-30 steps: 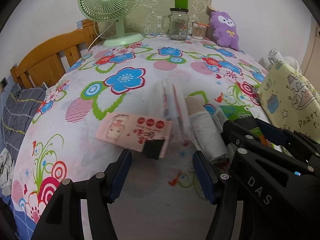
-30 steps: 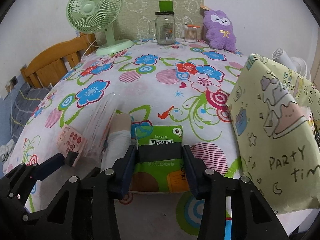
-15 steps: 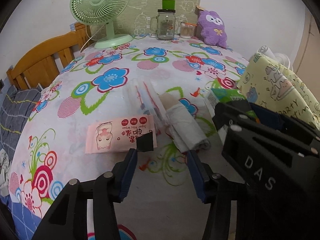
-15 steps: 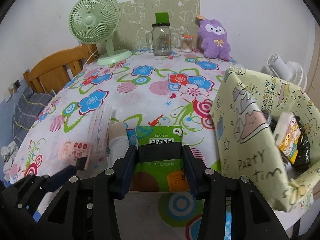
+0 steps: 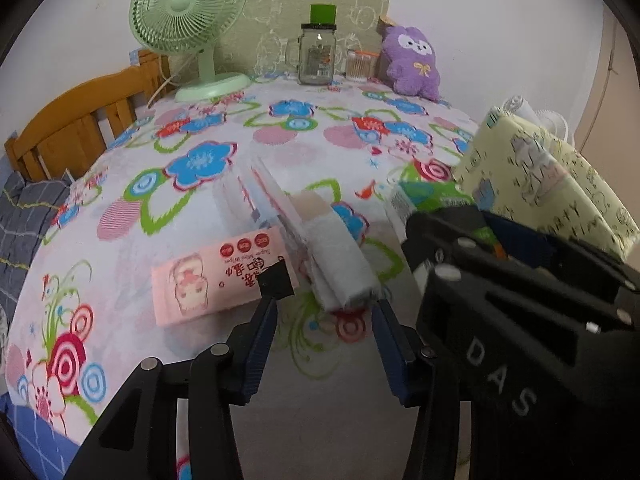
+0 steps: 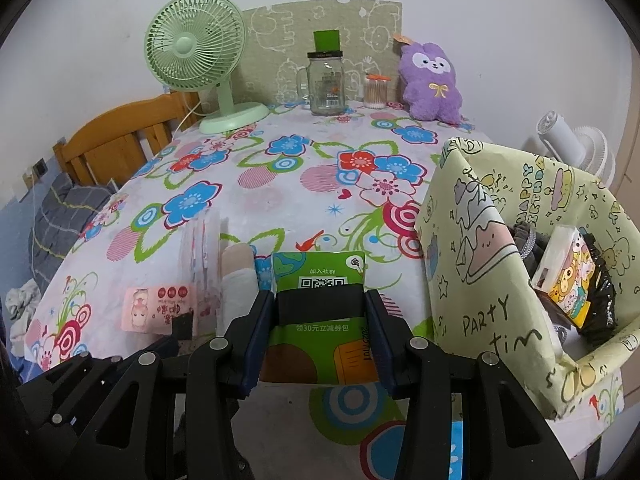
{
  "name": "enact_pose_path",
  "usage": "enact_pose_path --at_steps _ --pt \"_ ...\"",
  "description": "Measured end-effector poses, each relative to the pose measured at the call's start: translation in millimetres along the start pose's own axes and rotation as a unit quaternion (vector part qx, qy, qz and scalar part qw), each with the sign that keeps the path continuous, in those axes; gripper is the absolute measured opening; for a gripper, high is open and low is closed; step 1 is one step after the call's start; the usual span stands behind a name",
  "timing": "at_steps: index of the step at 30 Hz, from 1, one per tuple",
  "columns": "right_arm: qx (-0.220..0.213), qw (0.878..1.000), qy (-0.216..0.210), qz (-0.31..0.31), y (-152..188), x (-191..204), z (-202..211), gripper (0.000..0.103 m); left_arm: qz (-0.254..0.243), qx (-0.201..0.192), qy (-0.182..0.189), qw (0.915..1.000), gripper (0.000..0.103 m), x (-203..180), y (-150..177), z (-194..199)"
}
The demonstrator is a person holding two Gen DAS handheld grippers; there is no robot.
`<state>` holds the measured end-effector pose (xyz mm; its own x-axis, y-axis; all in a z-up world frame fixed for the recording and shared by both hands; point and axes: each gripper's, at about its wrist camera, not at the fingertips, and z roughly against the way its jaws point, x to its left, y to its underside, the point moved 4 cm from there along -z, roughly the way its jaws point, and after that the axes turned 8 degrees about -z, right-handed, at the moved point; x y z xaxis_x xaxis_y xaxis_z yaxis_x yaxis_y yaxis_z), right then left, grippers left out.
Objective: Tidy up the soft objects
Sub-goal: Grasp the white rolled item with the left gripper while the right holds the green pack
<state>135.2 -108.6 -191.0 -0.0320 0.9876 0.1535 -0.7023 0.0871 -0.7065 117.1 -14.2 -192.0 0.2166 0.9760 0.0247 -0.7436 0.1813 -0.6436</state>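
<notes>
Green tissue pack point(image 6: 320, 320), lower half hidden, clenched in right gripper point(image 6: 320, 322) jaws. Left gripper point(image 5: 324, 344) jaws, having just narrowed, stand released and empty; its black tag covers a corner of the pink wipes pack point(image 5: 216, 280).

Glossy plastic wraps the green tissue pack point(image 6: 320, 320) between the matt black plastic right gripper point(image 6: 320, 344); printed cloth tablecloth point(image 6: 280, 184) ahead, varnished wooden bedframe point(image 6: 120, 140) beyond-left

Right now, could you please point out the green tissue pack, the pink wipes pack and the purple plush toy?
green tissue pack point(image 6: 320, 276): right wrist view, its printed upper face.
pink wipes pack point(image 5: 208, 280): left wrist view, its top face.
purple plush toy point(image 6: 432, 80): right wrist view, its body.
</notes>
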Motion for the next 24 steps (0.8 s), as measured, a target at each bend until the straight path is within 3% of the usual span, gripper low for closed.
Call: enact_pose_path --at_steps 6,11,18,24 --pt "0.011 1.0 0.004 -0.009 -6 0 -14 0.049 0.013 -0.012 0.019 0.9997 0.051 4 -16 -10" --pt "0.02 1.0 0.01 -0.017 -9 -2 -25 0.049 0.015 -0.001 0.026 0.9996 0.044 5 -20 -22" --pt "0.029 0.999 0.002 -0.017 -10 0 -34 0.049 -0.002 0.001 0.029 0.9996 0.022 4 -21 -22" --pt "0.033 0.999 -0.002 -0.012 -6 3 -34 0.049 -0.023 0.0 0.017 0.9996 0.013 3 -19 -19"
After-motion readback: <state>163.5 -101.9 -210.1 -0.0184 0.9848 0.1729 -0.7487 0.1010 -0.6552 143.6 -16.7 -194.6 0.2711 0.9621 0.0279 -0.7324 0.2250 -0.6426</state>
